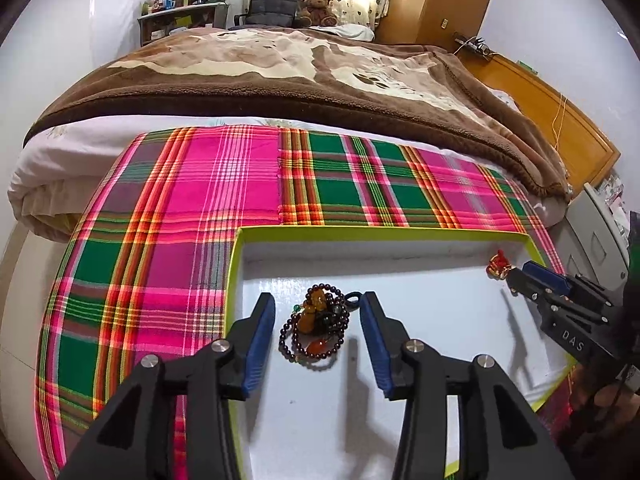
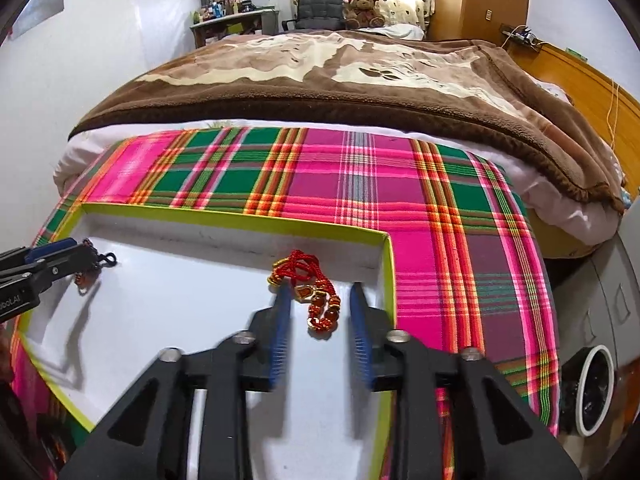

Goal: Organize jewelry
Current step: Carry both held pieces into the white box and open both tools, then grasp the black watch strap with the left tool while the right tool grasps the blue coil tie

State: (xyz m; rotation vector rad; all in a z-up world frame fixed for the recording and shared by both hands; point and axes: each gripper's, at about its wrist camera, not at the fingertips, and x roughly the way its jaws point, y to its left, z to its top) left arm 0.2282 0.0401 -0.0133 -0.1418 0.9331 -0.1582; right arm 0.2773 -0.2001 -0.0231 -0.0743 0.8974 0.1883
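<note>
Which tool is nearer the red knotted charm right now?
Right. The right tool straddles the red knotted charm, open around it. The left tool sits across the white tray, open around the dark bead bracelet.

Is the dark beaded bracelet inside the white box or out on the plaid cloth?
Inside. The dark beaded bracelet lies bunched on the floor of the white, green-rimmed box, between the open left gripper's fingers.
</note>
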